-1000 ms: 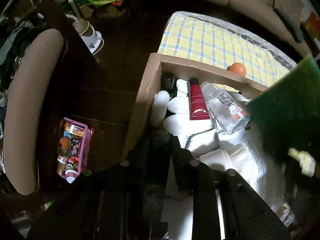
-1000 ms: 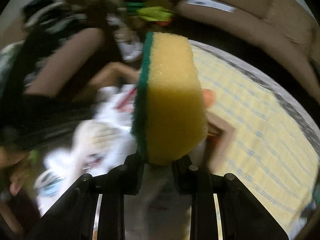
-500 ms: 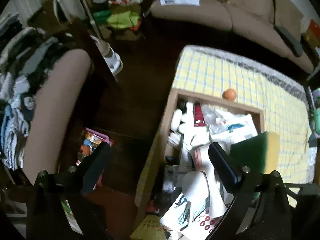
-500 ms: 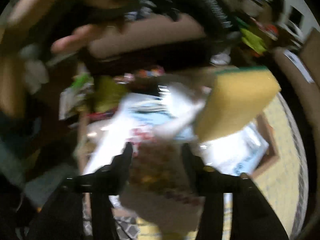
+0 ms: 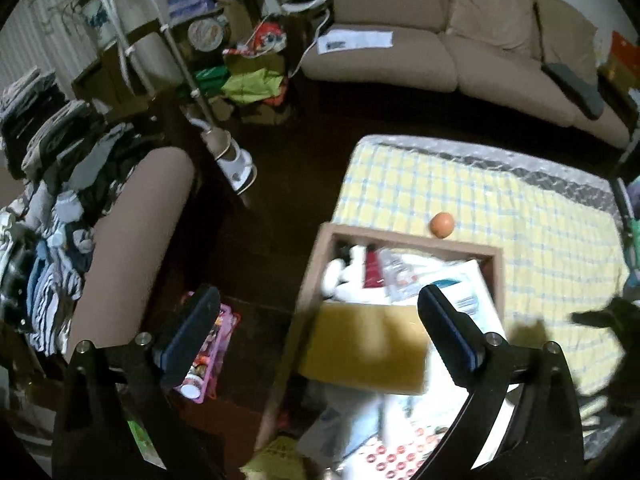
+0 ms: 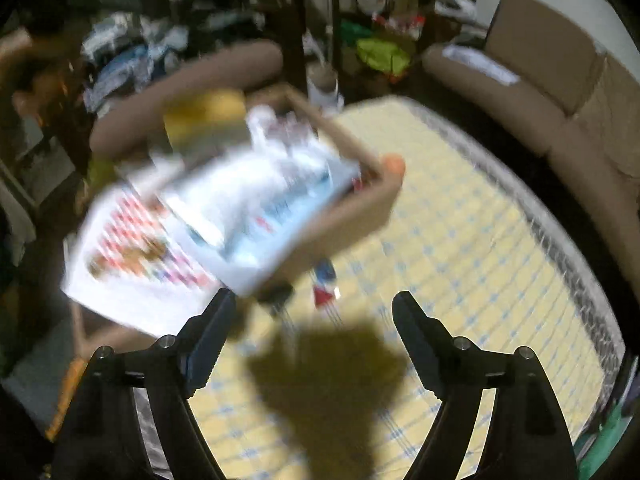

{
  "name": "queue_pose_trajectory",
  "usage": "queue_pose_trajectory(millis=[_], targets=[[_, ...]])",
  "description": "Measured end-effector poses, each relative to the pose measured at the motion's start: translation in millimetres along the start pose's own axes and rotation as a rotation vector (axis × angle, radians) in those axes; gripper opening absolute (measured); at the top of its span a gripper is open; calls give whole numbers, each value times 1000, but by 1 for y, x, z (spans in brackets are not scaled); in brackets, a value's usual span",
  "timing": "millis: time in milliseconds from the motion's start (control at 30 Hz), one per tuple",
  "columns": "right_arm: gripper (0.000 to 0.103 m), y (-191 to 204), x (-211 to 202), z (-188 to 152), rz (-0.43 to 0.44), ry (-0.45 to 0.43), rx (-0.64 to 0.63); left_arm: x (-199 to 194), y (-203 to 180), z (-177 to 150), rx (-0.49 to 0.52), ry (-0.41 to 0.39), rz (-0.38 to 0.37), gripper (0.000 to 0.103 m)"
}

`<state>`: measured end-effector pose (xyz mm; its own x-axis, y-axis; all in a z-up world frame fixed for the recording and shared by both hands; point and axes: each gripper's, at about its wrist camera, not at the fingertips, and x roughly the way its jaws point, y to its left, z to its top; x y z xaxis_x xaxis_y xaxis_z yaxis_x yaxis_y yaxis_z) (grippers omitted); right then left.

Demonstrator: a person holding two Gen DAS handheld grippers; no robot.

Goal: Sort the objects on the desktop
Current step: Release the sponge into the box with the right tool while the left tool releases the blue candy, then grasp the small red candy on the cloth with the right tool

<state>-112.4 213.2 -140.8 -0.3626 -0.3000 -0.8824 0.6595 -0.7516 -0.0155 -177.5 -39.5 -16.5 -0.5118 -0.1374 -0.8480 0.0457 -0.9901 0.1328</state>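
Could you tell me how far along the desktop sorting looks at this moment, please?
Done: the yellow sponge lies in the cardboard box with bottles and papers. In hand: nothing; the left tongs are open and empty, the right tongs are opening, empty. Left: the orange ball sits outside on the checked cloth.

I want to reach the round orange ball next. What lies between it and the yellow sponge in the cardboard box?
Left wrist view: between yellow sponge and orange ball lie white bottles, a red tube, and the cardboard box's far wall.

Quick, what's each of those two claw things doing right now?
Left gripper: open, holding nothing.
Right gripper: jaws opening, nothing between them.
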Motion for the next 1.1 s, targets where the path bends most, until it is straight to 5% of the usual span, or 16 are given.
queue_pose_trajectory(millis=[67,167,233,400,567,633,700,933,1100], targets=[[82,1,31,-9,-24,50,-50,-6,-11,3,4,-23,-71,99],[82,11,47,-17,42,-24,-140,-14,-28,6,-5,-45,-212,99],[82,22,58,-21,66,-88,-199,-20,-39,9,-6,-63,-220,99],[84,23,95,-29,56,-63,-244,-22,-65,9,26,-66,-227,99],[92,8,103,-30,115,-138,-178,-23,-76,8,46,-63,-213,99],[75,8,103,-31,143,-148,-187,-23,-76,7,45,-63,-216,99],[27,0,97,-30,132,-152,-164,-24,-77,6,43,-61,-217,99],[22,-31,72,-46,133,-94,-59,-32,-76,1,59,-58,-235,99],[22,-76,14,-62,23,-161,132,-39,-91,-6,118,-33,-269,99]])
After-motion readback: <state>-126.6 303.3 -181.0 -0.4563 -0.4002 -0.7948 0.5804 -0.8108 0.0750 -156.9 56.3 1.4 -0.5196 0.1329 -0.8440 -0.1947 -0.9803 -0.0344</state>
